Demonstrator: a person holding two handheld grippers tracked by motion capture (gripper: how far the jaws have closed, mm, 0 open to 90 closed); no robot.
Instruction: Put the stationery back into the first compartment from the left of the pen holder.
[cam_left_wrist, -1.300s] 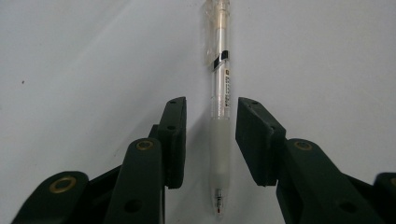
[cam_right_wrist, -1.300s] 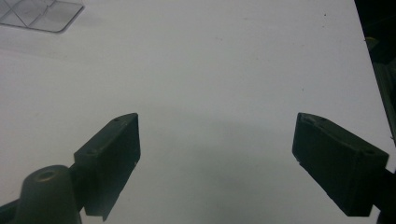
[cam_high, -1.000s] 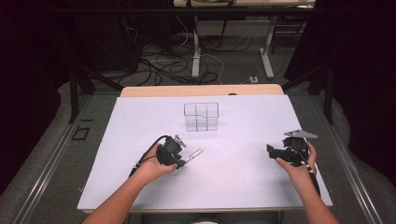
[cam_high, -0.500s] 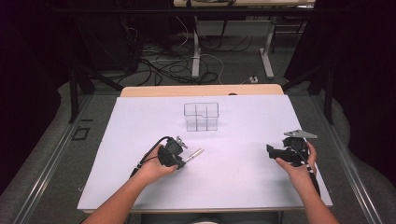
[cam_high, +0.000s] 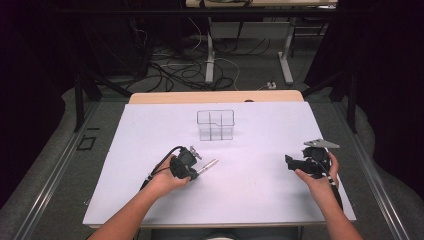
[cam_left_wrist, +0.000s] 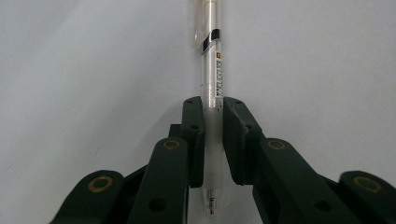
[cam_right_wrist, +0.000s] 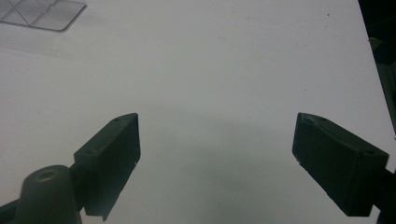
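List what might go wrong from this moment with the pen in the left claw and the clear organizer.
1. The left claw pinches the pen near its tip end, so most of the barrel sticks out beyond the jaws; it may pivot or slip when lifted.
2. The clear organizer looks light and stands loose on the white table; a misaimed pen could push or tip it.
3. The right claw is open, away from the organizer, so nothing steadies it.

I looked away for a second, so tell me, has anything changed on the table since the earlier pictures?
Nothing visibly changed. The left gripper still clamps the pen low over the white table, the right gripper stays open and empty, and the clear organizer sits where it was.
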